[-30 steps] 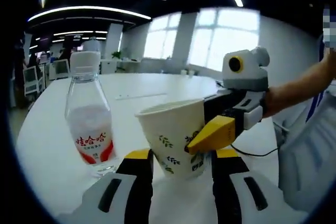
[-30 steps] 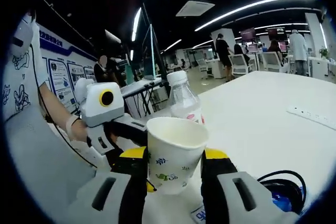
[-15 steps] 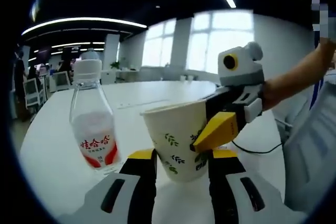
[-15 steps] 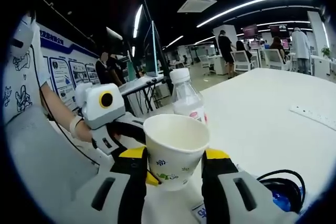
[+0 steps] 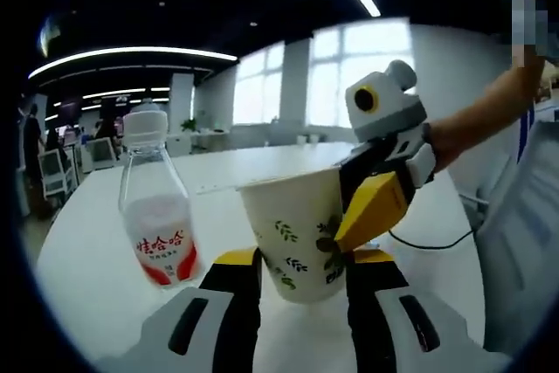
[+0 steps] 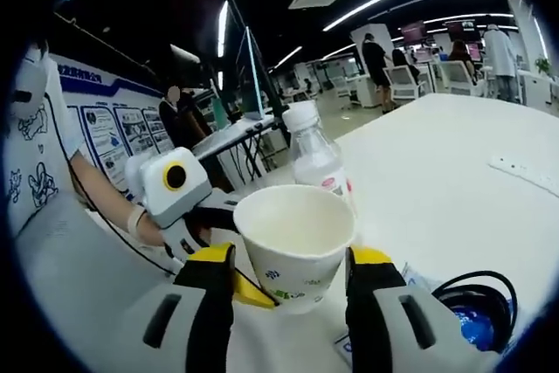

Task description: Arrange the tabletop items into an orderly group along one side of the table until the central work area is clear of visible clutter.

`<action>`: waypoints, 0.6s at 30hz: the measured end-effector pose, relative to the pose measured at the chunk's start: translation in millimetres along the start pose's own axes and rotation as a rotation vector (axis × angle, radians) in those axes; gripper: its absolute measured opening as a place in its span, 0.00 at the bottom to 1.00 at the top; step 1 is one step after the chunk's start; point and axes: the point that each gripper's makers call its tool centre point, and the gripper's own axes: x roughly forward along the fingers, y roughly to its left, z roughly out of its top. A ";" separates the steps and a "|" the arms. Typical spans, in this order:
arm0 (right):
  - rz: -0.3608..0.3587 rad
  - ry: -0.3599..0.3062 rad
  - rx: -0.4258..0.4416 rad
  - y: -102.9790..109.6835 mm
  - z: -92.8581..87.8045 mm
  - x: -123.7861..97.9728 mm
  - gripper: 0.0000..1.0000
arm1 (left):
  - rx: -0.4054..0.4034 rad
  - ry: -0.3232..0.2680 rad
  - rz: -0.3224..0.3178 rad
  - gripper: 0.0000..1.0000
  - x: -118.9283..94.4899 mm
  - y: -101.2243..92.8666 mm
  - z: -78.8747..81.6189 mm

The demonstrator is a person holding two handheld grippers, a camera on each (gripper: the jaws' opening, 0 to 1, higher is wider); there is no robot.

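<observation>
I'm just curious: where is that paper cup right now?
In both views the paper cup sits on the white table between the right tool prongs, with the water bottle beside it.

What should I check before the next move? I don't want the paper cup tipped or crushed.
1. Right tongs grip on the paper cup: ok; jaws sit on both sides.
2. Cup upright: not ok; it leans in the right gripper view.
3. Cup contents: ok; its inside looks empty.
4. Left tongs clear of the cup: not ok; their jaws flank its base.
5. Water bottle standing clear beside the cup: ok; upright, capped.
6. Black cable clear of the path: cannot tell.
</observation>
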 end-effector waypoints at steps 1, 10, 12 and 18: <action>-0.001 0.000 0.001 -0.1 0.6 -0.5 0.52 | 0.008 -0.004 0.000 0.34 -0.6 -0.2 0.5; 0.002 0.013 0.024 2.0 16.4 -10.6 0.55 | 0.077 0.009 -0.011 0.34 -11.7 0.9 -2.9; 0.009 0.018 0.030 1.8 22.4 -12.5 0.54 | 0.100 0.012 -0.017 0.34 -13.8 -0.2 -3.8; 0.042 0.047 0.048 3.4 36.1 -16.2 0.39 | 0.141 0.009 -0.031 0.34 -16.3 -6.6 -5.5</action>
